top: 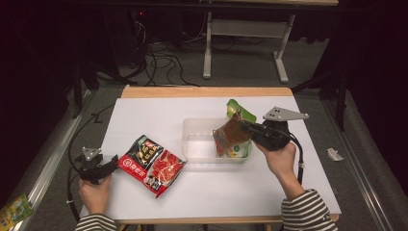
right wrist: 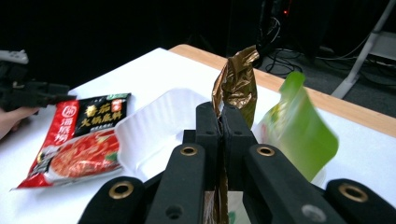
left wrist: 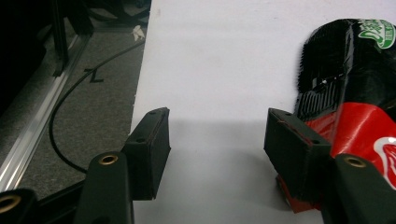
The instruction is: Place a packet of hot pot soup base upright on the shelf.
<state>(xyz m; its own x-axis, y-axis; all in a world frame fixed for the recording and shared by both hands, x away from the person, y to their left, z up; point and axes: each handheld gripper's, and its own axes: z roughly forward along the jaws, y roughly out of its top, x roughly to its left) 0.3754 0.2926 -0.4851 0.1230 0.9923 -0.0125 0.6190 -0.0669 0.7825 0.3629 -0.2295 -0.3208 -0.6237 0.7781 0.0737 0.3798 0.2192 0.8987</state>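
A clear plastic container [top: 199, 144] stands mid-table. My right gripper [top: 248, 129] is shut on the edge of a brown-gold packet [top: 230, 136] and holds it over the container's right end. In the right gripper view the packet [right wrist: 238, 84] rises crumpled from between the closed jaws of the gripper [right wrist: 222, 121]. A green pouch [top: 239, 111] leans at the container's far right corner, just behind the brown packet. A red and black noodle packet [top: 151, 165] lies flat to the container's left. My left gripper [top: 113, 162] rests open at that packet's left edge, with the packet [left wrist: 355, 93] beside its right pad.
The white table top ends in a wooden strip [top: 207, 91] at the far edge. Cables and a white table frame [top: 240, 43] lie on the floor beyond. A small yellow-green packet [top: 14, 210] sits on the floor at the bottom left, a paper scrap [top: 334, 154] on the right.
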